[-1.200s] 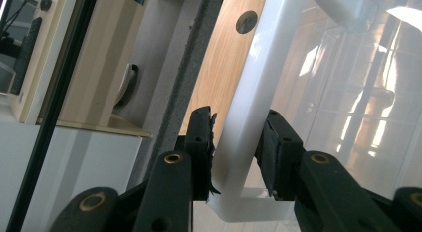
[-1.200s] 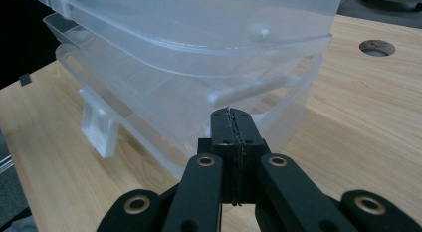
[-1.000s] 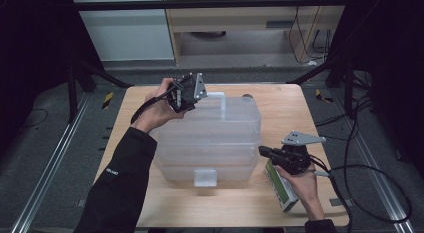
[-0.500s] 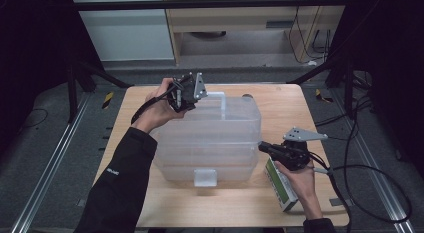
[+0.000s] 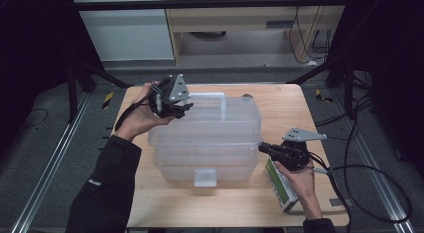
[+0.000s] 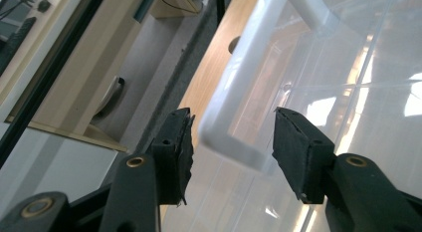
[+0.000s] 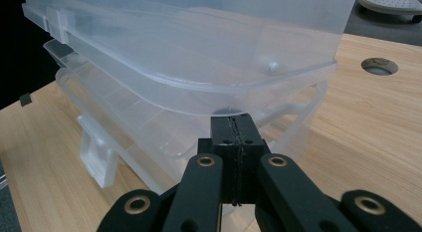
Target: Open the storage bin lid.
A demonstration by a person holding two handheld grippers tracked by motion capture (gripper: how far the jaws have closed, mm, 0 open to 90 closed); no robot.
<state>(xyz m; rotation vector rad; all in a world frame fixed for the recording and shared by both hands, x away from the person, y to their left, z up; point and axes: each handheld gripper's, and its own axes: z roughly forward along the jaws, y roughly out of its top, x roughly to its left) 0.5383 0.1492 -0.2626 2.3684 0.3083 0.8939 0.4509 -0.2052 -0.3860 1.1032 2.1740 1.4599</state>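
Clear plastic storage box [image 5: 210,138] sits on the wooden table [image 5: 280,100] between the two grippers, lid raised off the base on the right gripper's side. Long axis runs from the latch [image 5: 205,177] at the person's edge to the white handle [image 5: 212,97] at the far edge.

Left gripper [image 5: 172,104]: at the far left corner of the box. Left gripper view shows the handle's corner [image 6: 226,137] in the gap between the jaws, pads clear of it on both sides; the jaws have just been opening. Released.

Right gripper [image 5: 264,149]: jaws clenched pad to pad, nothing between them; right gripper view has the tips [image 7: 238,123] at the box's side just under the lid rim [image 7: 209,92], contact not resolvable.

A green and white box [image 5: 280,185] lies on the table under the right hand.
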